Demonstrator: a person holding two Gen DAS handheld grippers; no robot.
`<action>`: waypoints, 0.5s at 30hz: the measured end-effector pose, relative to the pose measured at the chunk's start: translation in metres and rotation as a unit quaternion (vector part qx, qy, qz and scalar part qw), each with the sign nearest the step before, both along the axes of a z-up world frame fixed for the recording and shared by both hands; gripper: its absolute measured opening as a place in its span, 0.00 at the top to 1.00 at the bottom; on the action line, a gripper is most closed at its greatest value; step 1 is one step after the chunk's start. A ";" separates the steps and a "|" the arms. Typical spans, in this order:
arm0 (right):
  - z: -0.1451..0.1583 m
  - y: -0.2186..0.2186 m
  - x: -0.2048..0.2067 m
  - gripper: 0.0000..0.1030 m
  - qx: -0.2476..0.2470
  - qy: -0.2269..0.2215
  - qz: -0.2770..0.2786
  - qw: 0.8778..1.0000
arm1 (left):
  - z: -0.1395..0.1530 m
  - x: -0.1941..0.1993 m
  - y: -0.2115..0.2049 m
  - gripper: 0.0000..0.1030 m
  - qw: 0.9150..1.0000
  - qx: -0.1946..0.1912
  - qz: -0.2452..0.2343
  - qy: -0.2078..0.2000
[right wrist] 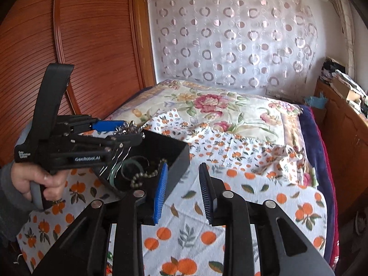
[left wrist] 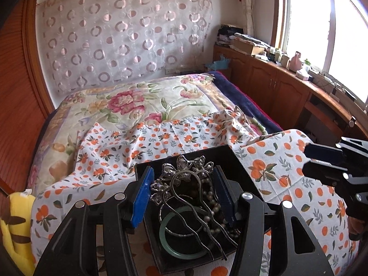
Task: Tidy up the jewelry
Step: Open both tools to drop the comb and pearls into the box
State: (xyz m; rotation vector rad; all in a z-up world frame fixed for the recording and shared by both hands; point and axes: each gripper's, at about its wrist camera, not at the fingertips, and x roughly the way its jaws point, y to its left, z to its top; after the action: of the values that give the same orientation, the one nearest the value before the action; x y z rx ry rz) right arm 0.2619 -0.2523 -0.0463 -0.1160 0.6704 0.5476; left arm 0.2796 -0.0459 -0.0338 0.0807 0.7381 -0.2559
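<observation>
Left wrist view: my left gripper (left wrist: 182, 194) has its jaws clamped on the silver hair comb (left wrist: 184, 179), held over the black jewelry box (left wrist: 232, 158) with a green bangle (left wrist: 181, 250) inside. Right wrist view: my right gripper (right wrist: 182, 192) hangs with jaws apart, empty, just beside the box on the orange-print cloth (right wrist: 253, 184).

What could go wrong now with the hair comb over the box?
1. The silver hair comb sits between the left gripper jaws, prongs dangling above the black box; it may slip.
2. Its prongs could snag the bead strand or jade bangle below.
</observation>
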 end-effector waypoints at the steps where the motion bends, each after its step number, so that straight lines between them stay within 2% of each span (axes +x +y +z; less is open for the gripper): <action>1: -0.003 -0.001 -0.001 0.70 -0.001 0.002 -0.001 1.000 | -0.001 0.001 -0.001 0.51 1.000 0.002 0.000 0.001; 2: -0.005 -0.002 -0.002 0.70 -0.001 0.004 -0.002 1.000 | -0.002 0.002 -0.002 0.51 1.000 0.004 0.000 0.001; 6: -0.011 -0.004 -0.006 0.70 -0.001 0.009 -0.007 1.000 | 0.000 -0.002 -0.004 0.39 1.000 0.005 -0.002 -0.007; 15: -0.018 -0.010 -0.038 0.70 0.006 0.021 -0.016 1.000 | 0.013 -0.047 0.008 0.38 1.000 -0.005 -0.007 -0.020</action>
State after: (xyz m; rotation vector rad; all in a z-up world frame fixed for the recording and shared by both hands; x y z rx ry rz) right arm 0.2243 -0.2622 -0.0643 -0.0822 0.7078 0.5242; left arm 0.2327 -0.0375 -0.0208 0.0818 0.6973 -0.2704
